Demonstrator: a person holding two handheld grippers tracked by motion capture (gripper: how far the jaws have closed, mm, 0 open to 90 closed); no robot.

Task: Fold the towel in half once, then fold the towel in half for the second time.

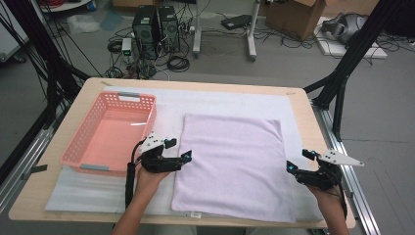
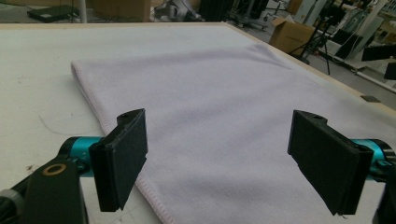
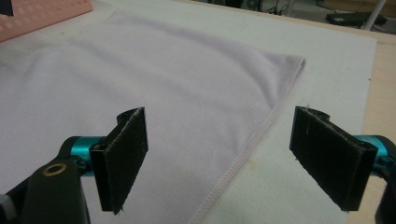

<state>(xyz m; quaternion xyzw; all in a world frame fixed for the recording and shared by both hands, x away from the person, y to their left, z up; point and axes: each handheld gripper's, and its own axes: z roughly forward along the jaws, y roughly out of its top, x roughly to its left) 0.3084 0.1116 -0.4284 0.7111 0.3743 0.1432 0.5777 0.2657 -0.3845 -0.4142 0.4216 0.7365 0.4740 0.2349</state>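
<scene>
Towel [image 1: 232, 164]: one pale lilac cloth, lying flat and folded on the near right half of the table, between the two grippers. The left gripper [image 1: 177, 151] sits at the towel's left edge with its jaws spread wide and nothing between them; in the left gripper view [image 2: 217, 154] the stitched hem runs just under the left jaw. The right gripper [image 1: 299, 160] sits at the towel's right edge, jaws likewise apart and empty; in the right gripper view [image 3: 218, 154] the hem passes between them without contact. One pink basket [image 1: 80, 147] stands empty at the left, just beside the left gripper. A white mat [image 1: 225, 100] covers the wooden table [image 1: 303, 105]. Beyond, the grey floor holds two black computer towers [image 1: 156, 29], tangled cables and cardboard boxes [image 1: 293, 17]. The towel is smooth, with a neat stitched border.
</scene>
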